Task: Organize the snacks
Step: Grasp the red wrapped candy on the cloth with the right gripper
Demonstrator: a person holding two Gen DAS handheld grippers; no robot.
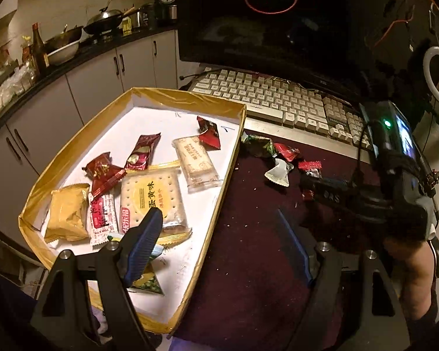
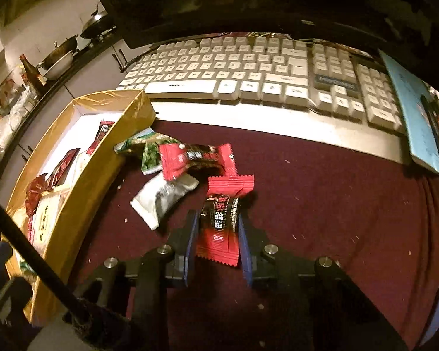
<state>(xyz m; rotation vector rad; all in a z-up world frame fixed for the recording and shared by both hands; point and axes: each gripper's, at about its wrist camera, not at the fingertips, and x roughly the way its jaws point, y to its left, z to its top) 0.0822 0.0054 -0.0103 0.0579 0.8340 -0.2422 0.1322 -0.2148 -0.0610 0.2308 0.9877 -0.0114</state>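
A gold-rimmed white tray holds several snacks, among them a square cracker pack, a yellow pack and a clear biscuit pack. My left gripper is open over the tray's near right edge. A green packet lies under its left finger. My right gripper is shut on a red and black candy on the maroon cloth. Beside it lie another red candy, a white packet and a green packet. The tray is to its left.
A white keyboard and a dark monitor stand behind the cloth. A blue booklet lies at the right. A kitchen counter with pans is to the left. The right gripper's body shows in the left wrist view.
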